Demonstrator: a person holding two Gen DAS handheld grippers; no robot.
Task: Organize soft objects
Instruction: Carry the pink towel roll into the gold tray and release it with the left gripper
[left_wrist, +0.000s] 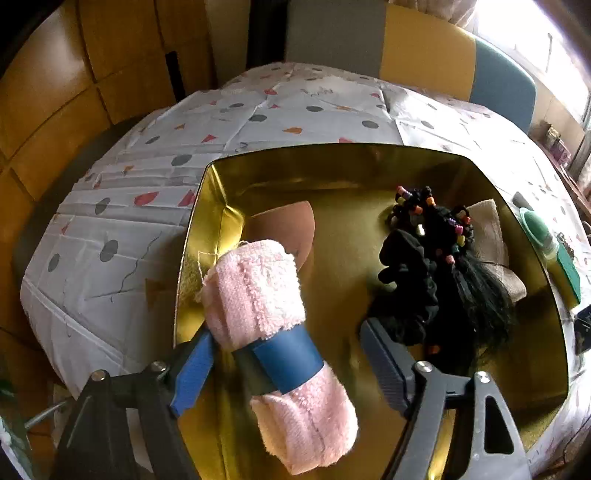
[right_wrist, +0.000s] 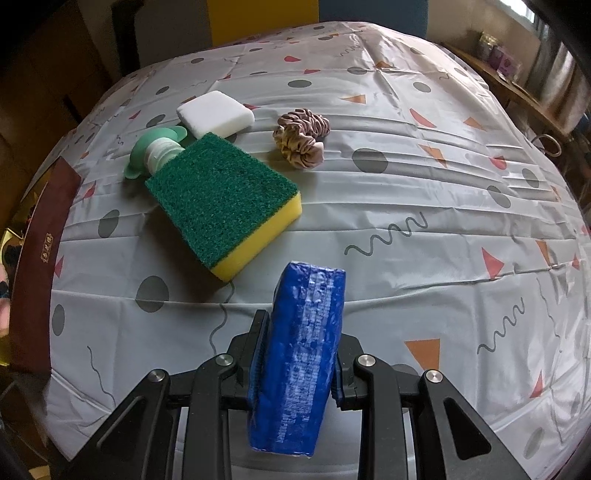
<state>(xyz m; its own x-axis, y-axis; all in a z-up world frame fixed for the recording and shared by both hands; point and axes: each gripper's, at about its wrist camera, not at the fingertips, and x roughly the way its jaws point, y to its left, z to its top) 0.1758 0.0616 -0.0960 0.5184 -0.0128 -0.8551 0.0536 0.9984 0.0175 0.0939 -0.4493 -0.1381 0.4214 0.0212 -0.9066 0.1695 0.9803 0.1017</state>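
Tray (left_wrist: 207, 221) sits on the table (left_wrist: 129, 206), near side. In tray: towel roll (left_wrist: 273, 325) at left, between the left gripper's (left_wrist: 291, 354) spread fingers; black scrunchies (left_wrist: 436, 280) at right. Right of tray, on table: sponge (right_wrist: 221, 199); behind it a bottle (right_wrist: 155, 155) and white block (right_wrist: 216, 112). Scrunchie (right_wrist: 301, 134) right of those. Packet (right_wrist: 301, 354) nearest, in right gripper (right_wrist: 297, 365).

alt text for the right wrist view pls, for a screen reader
The right gripper is shut on a blue wrapped packet held above a patterned tablecloth. Beyond it lie a green-and-yellow sponge, a white block, a green-capped item and a pinkish-brown scrunchie.
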